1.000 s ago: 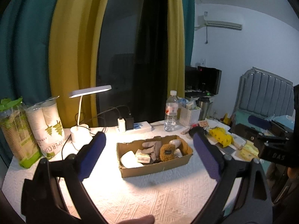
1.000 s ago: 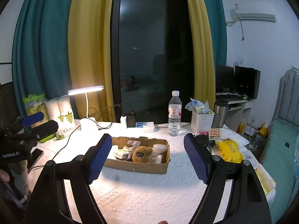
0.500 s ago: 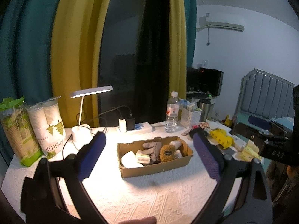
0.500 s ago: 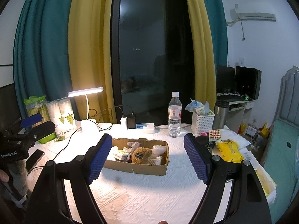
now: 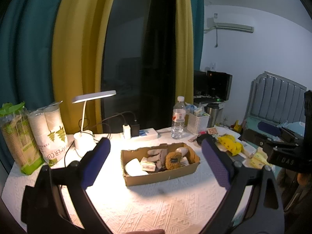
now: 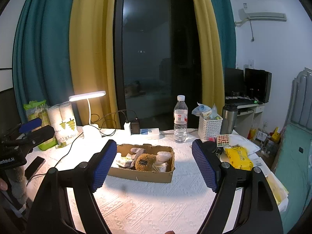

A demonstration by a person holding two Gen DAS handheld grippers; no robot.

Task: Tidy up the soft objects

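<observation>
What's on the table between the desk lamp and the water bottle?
A white power strip with a white charger and a black adapter plugged in lies between the desk lamp and water bottle, clearest in the right wrist view.

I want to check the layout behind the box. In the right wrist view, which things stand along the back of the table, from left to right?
Paper cup sleeves → desk lamp → white charger plug → power strip → water bottle → white basket → steel tumbler.
</observation>
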